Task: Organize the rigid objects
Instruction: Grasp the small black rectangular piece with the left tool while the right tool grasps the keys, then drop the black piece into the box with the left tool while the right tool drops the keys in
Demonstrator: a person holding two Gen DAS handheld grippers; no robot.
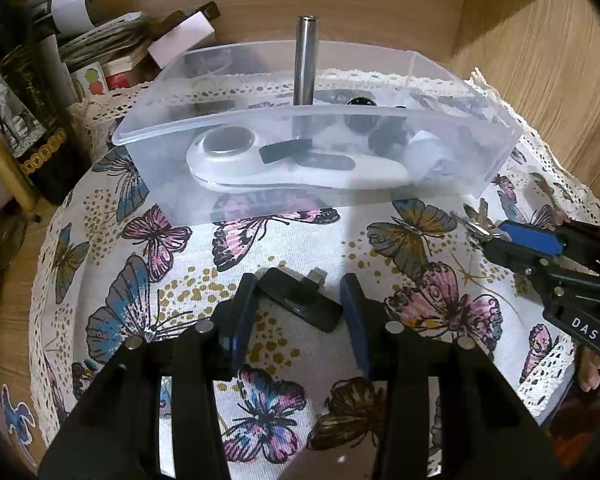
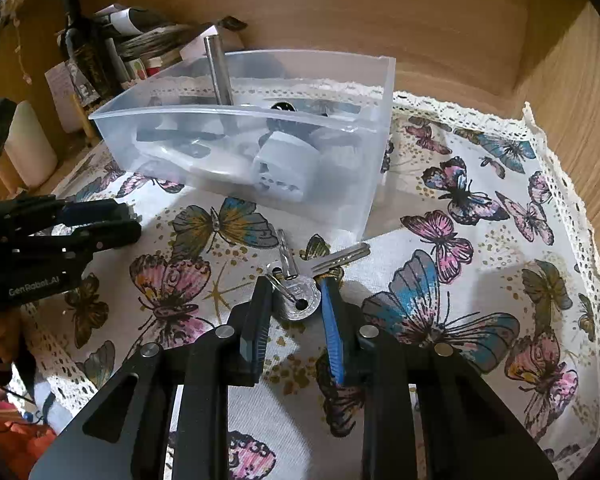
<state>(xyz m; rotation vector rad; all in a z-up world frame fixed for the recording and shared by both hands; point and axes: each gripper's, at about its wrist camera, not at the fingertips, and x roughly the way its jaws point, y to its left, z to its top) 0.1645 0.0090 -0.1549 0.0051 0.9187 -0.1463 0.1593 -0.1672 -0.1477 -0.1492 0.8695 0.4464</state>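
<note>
A clear plastic bin [image 1: 228, 196] [image 2: 340, 200] stands on the butterfly cloth and holds a white handheld device [image 1: 300, 174], a metal rod [image 1: 306, 60] [image 2: 217, 70], a white adapter [image 2: 284, 172] and dark items. My left gripper [image 1: 300, 284] is open around a small black dongle [image 1: 300, 300] lying on the cloth, one finger on each side. My right gripper [image 2: 296, 284] [image 1: 496, 240] is open around a bunch of silver keys [image 2: 300, 298] on the cloth in front of the bin.
The butterfly tablecloth [image 1: 140, 300] [image 2: 480, 260] covers a round table in a wooden alcove. A dark wine bottle [image 1: 24, 120] [image 2: 84, 48], papers and boxes [image 1: 112, 52] crowd the back left. A white candle [image 2: 30, 144] stands left.
</note>
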